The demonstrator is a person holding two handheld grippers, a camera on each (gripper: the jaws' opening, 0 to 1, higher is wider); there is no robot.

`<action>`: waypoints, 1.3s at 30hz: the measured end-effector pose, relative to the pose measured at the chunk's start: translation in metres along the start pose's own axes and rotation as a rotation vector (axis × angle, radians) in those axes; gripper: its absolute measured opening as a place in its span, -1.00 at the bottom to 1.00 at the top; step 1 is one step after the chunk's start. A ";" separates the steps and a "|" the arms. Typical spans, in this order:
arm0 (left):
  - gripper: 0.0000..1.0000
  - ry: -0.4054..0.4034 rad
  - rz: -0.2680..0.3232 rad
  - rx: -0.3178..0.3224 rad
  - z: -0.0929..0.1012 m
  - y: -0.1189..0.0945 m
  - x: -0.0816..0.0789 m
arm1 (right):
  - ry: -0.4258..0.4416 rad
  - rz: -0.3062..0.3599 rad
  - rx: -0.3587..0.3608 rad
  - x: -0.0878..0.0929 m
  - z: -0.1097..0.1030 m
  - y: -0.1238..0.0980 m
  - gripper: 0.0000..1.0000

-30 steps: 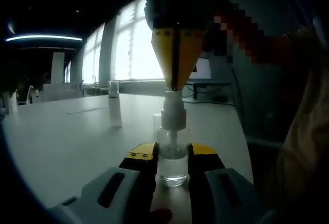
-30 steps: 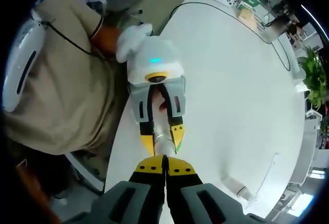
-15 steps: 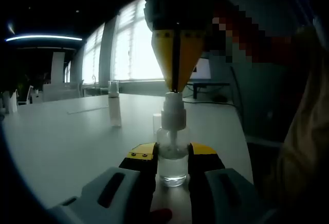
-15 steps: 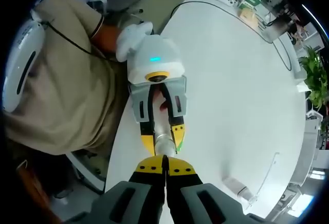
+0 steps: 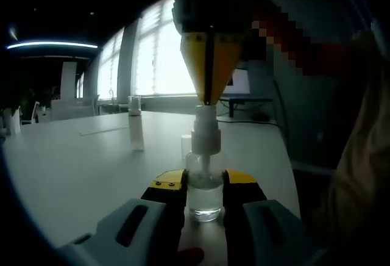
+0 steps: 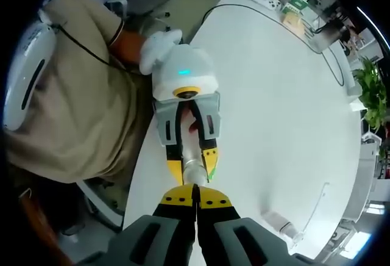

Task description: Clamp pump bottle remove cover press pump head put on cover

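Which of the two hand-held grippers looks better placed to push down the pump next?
The right hand-held gripper: it sits shut directly atop the pump head, while the left hand-held gripper is occupied clamping the bottle.

Pump bottle [image 5: 205, 186] stands on table [image 5: 79, 168] near edge, btwn left tool [image 5: 204, 191] jaws; right tool [image 5: 209, 98] atop pump head; cover [image 5: 135, 132] far left.

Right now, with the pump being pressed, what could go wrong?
The right gripper, shut, bears on the narrow pump head with its tip alone; it could slip off sideways. The left gripper clamps the pump bottle low, so an off-centre push might tilt it.
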State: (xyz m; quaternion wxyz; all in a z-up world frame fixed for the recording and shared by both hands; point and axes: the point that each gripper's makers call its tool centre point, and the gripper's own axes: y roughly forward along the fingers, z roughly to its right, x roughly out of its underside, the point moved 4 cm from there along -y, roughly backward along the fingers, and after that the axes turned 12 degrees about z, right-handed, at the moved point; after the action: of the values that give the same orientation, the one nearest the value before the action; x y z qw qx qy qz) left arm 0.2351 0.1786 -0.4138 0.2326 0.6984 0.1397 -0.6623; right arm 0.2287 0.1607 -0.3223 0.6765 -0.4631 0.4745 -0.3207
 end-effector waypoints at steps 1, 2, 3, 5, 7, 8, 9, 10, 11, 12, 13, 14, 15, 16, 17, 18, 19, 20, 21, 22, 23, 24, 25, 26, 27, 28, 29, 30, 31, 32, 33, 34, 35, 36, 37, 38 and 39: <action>-0.71 0.000 0.000 0.000 0.000 0.000 0.000 | -0.005 -0.001 0.002 0.000 0.000 0.000 -1.00; -0.71 -0.002 0.000 -0.001 0.000 0.000 0.000 | -0.017 -0.003 0.007 -0.001 -0.001 -0.001 -1.00; -0.71 -0.003 0.000 0.000 0.000 0.000 0.000 | -0.022 -0.003 0.010 -0.001 0.000 -0.001 -1.00; -0.71 -0.003 0.000 -0.001 0.000 0.000 0.000 | -0.026 -0.003 0.014 -0.001 0.000 -0.001 -1.00; -0.71 0.001 0.000 0.000 0.000 0.000 0.000 | -0.037 -0.002 0.012 -0.001 0.000 -0.002 -1.00; -0.71 0.000 0.000 0.000 0.000 0.000 0.000 | -0.035 -0.003 0.014 -0.002 0.001 -0.002 -1.00; -0.71 -0.001 0.000 0.000 0.000 0.000 0.000 | -0.035 -0.004 0.013 -0.001 0.001 -0.002 -1.00; -0.71 -0.001 0.000 0.000 0.000 0.000 0.000 | -0.039 -0.004 0.012 -0.001 0.001 -0.002 -1.00; -0.71 -0.001 0.000 -0.001 -0.001 0.000 0.000 | -0.039 -0.004 0.011 -0.001 0.001 -0.002 -1.00; -0.71 -0.002 0.000 -0.001 -0.001 0.000 0.000 | -0.036 -0.005 0.010 -0.001 0.001 -0.002 -1.00; -0.71 -0.002 0.000 -0.001 -0.001 0.000 0.000 | -0.035 -0.004 0.009 -0.001 0.002 -0.002 -1.00; -0.71 -0.002 0.000 -0.001 -0.001 0.000 0.000 | -0.034 -0.004 0.007 -0.001 0.002 -0.002 -1.00; -0.71 -0.002 0.000 -0.001 -0.001 0.000 0.000 | -0.031 -0.003 0.006 -0.001 0.002 -0.002 -1.00; -0.71 -0.002 0.000 -0.001 -0.001 0.000 0.000 | -0.029 -0.002 0.005 -0.001 0.002 -0.002 -1.00; -0.71 -0.002 0.000 -0.001 -0.002 0.000 0.000 | -0.028 0.000 0.003 -0.001 0.002 -0.002 -1.00; -0.71 -0.002 0.000 -0.001 -0.002 0.000 0.000 | -0.028 0.001 0.003 -0.001 0.002 -0.002 -1.00; -0.71 -0.002 0.000 -0.001 -0.002 0.000 0.000 | -0.028 0.003 0.002 -0.001 0.002 -0.002 -1.00; -0.71 -0.001 0.000 -0.001 -0.002 0.000 0.000 | -0.029 0.005 0.002 -0.001 0.002 -0.002 -1.00; -0.71 0.000 0.000 -0.001 -0.002 0.000 0.000 | -0.031 0.006 0.002 -0.001 0.002 -0.002 -1.00; -0.71 -0.001 0.000 -0.002 -0.002 0.000 0.000 | -0.033 0.007 0.003 -0.001 0.002 -0.002 -1.00; -0.71 -0.001 0.000 -0.002 -0.002 0.000 0.000 | -0.038 0.008 0.004 -0.001 0.002 -0.002 -1.00; -0.71 -0.002 0.000 -0.001 -0.002 0.000 0.000 | -0.039 0.008 0.005 -0.001 0.002 -0.002 -1.00; -0.71 -0.003 0.000 -0.001 -0.002 0.000 0.000 | -0.042 0.008 0.007 -0.001 0.002 -0.002 -1.00; -0.71 -0.003 0.000 -0.001 -0.002 0.000 0.000 | -0.043 0.008 0.007 -0.001 0.001 -0.002 -1.00; -0.71 -0.002 0.000 -0.002 -0.002 0.000 0.000 | -0.051 0.009 0.008 -0.001 0.001 -0.002 -1.00; -0.71 -0.003 0.000 -0.001 -0.001 0.000 0.000 | -0.054 0.010 0.007 -0.001 0.001 -0.002 -1.00; -0.71 -0.004 0.000 -0.002 -0.001 0.000 0.000 | -0.055 0.013 0.006 -0.001 0.001 -0.002 -1.00; -0.71 -0.004 0.000 -0.001 -0.002 0.000 0.000 | -0.055 0.015 0.003 -0.001 0.002 -0.002 -1.00; -0.71 -0.004 0.000 -0.001 -0.001 0.000 0.000 | -0.055 0.017 0.001 0.000 0.002 -0.002 -1.00; -0.71 -0.003 0.000 -0.001 -0.001 0.000 0.000 | -0.054 0.019 -0.001 0.000 0.002 -0.002 -1.00; -0.71 -0.003 0.000 -0.001 -0.001 0.000 0.000 | -0.053 0.021 -0.003 0.000 0.002 -0.002 -1.00; -0.71 -0.003 0.000 -0.001 -0.001 0.000 0.000 | -0.053 0.023 -0.005 0.000 0.002 -0.002 -1.00; -0.71 -0.002 0.000 -0.001 -0.001 0.000 0.000 | -0.053 0.025 -0.006 0.000 0.002 -0.002 -1.00; -0.71 -0.002 0.000 -0.001 -0.001 0.000 0.000 | -0.053 0.026 -0.007 0.000 0.002 -0.002 -1.00; -0.71 -0.002 0.000 -0.001 -0.001 0.000 0.000 | -0.054 0.028 -0.009 0.000 0.002 -0.002 -1.00; -0.71 -0.002 0.000 -0.001 -0.001 0.000 0.000 | -0.061 0.028 -0.010 0.000 0.002 -0.002 -1.00; -0.71 -0.002 0.000 -0.001 -0.001 0.000 0.000 | -0.071 0.028 -0.012 0.000 0.001 -0.002 -1.00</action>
State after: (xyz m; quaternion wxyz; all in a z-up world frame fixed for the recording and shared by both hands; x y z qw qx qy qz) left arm 0.2360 0.1793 -0.4141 0.2330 0.6976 0.1394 -0.6631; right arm 0.2299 0.1606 -0.3200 0.6944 -0.4716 0.4586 -0.2917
